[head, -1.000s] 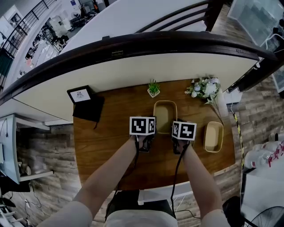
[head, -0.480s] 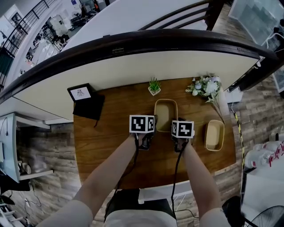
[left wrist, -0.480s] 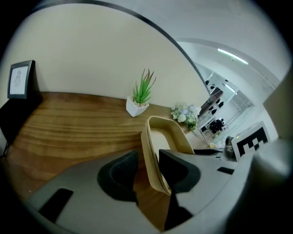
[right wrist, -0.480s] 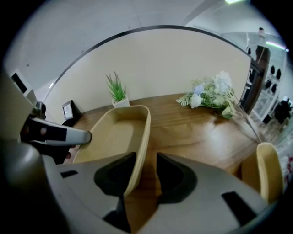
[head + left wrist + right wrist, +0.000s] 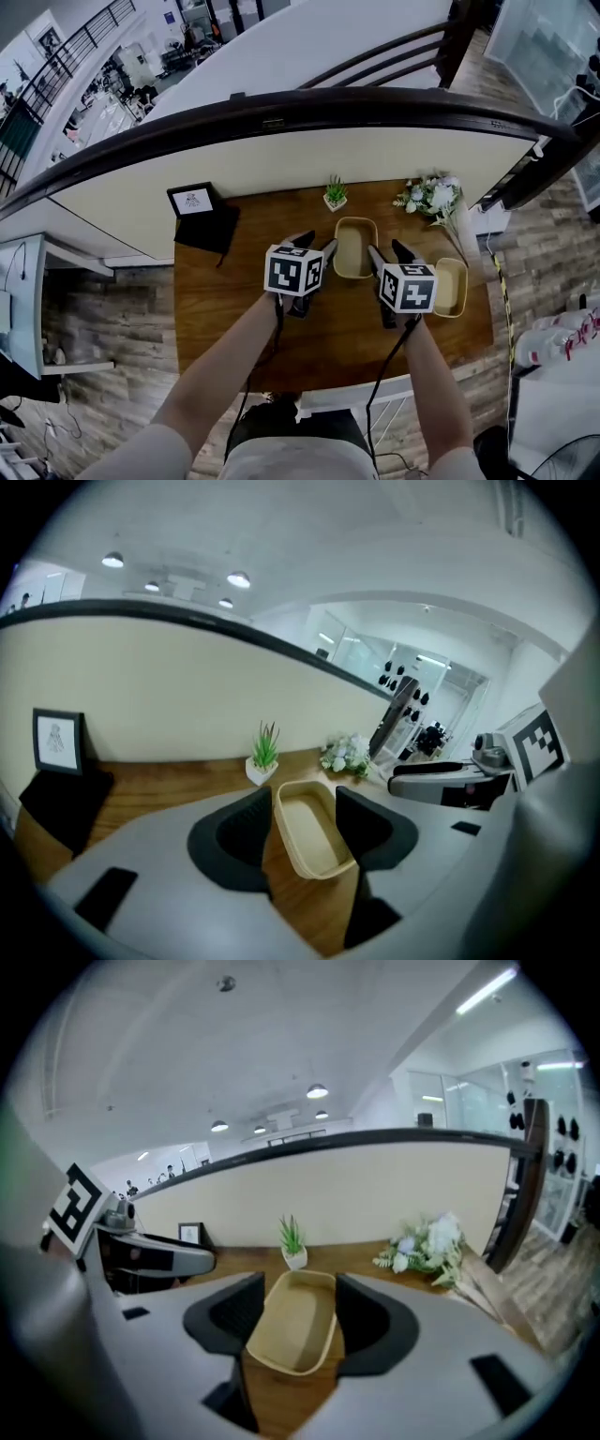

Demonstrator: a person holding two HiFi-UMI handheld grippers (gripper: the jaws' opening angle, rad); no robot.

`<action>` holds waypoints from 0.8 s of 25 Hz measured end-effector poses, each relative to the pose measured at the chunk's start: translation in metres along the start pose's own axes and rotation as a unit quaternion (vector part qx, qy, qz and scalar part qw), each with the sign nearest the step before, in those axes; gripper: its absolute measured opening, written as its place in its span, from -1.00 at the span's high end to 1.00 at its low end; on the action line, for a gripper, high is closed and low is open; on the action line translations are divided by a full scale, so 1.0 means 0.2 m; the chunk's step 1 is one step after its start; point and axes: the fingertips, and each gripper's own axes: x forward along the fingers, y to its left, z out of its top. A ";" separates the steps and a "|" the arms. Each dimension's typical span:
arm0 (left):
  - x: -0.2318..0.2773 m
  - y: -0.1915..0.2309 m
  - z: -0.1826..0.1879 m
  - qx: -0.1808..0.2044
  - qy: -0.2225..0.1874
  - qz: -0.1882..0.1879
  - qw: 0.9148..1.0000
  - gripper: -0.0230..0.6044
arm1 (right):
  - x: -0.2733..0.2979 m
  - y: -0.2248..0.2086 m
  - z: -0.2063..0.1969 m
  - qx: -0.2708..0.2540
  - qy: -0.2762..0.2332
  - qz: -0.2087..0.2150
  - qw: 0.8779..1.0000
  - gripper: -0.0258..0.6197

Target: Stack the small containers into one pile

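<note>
Two tan oblong containers lie on the wooden table (image 5: 225,319). One container (image 5: 353,247) sits in the middle. The other container (image 5: 451,287) sits to the right, partly behind the right marker cube. My left gripper (image 5: 316,246) and right gripper (image 5: 388,253) hover raised above the table, flanking the middle container's near end. Their jaws have just been opening and stand open, gripping nothing. In the left gripper view the middle container (image 5: 309,832) shows through the gap of the left gripper (image 5: 302,808), untouched. The right gripper (image 5: 298,1293) frames the same container (image 5: 291,1335) likewise.
A small potted plant (image 5: 335,192) and a flower bunch (image 5: 433,194) stand at the table's far edge. A framed picture (image 5: 194,201) on a black pad (image 5: 208,230) sits far left. A curved cream wall with a dark rail rises behind the table.
Both grippers have risen off the table toward the head camera, and their fingers now show spread apart. The middle container stays on the table.
</note>
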 end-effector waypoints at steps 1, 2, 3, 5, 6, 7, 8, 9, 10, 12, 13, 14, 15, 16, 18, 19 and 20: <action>-0.06 -0.02 0.05 0.011 -0.014 0.000 1.000 0.24 | -0.07 0.03 0.06 -0.007 -0.016 0.004 1.000 0.17; -0.11 -0.04 0.11 0.023 -0.028 0.001 0.999 0.24 | -0.15 0.06 0.11 -0.012 -0.032 0.008 0.999 0.17; -0.17 -0.06 0.15 0.034 -0.041 0.002 0.999 0.24 | -0.22 0.09 0.16 -0.016 -0.046 0.012 0.999 0.18; -0.29 -0.11 0.24 0.053 -0.066 0.003 0.996 0.24 | -0.36 0.14 0.24 -0.020 -0.073 0.019 0.997 0.20; -0.35 -0.14 0.27 0.061 -0.078 0.002 0.995 0.24 | -0.44 0.16 0.27 -0.020 -0.085 0.023 0.996 0.20; -0.41 -0.17 0.30 0.069 -0.089 0.001 0.994 0.24 | -0.50 0.19 0.30 -0.020 -0.096 0.027 0.995 0.20; -0.48 -0.20 0.33 0.078 -0.099 0.000 0.992 0.24 | -0.57 0.21 0.32 -0.020 -0.107 0.031 0.994 0.21; -0.54 -0.23 0.35 0.087 -0.108 -0.001 0.990 0.24 | -0.64 0.23 0.34 -0.021 -0.117 0.034 0.992 0.20; -0.60 -0.25 0.36 0.094 -0.116 -0.002 0.989 0.24 | -0.71 0.25 0.36 -0.023 -0.127 0.036 0.991 0.21; -0.72 -0.32 0.38 0.107 -0.130 -0.005 0.986 0.24 | -0.84 0.30 0.39 -0.029 -0.144 0.039 0.988 0.20; -0.78 -0.34 0.39 0.113 -0.136 -0.007 0.984 0.24 | -0.90 0.32 0.39 -0.032 -0.151 0.041 0.987 0.20; -0.83 -0.37 0.39 0.119 -0.142 -0.009 0.983 0.24 | -0.96 0.35 0.40 -0.035 -0.158 0.043 0.986 0.20; -0.88 -0.40 0.38 0.124 -0.148 -0.009 0.981 0.24 | -1.02 0.37 0.40 -0.038 -0.164 0.045 0.985 0.19; -0.94 -0.42 0.38 0.127 -0.153 -0.010 0.980 0.24 | -1.08 0.40 0.40 -0.040 -0.170 0.047 0.984 0.19; -1.03 -0.47 0.36 0.132 -0.163 -0.010 0.978 0.24 | -1.18 0.44 0.39 -0.041 -0.181 0.050 0.981 0.17; -1.08 -0.49 0.34 0.133 -0.167 -0.010 0.977 0.24 | -1.22 0.46 0.38 -0.040 -0.185 0.050 0.981 0.16; -1.12 -0.50 0.33 0.133 -0.171 -0.010 0.976 0.24 | -1.26 0.48 0.36 -0.038 -0.188 0.051 0.980 0.15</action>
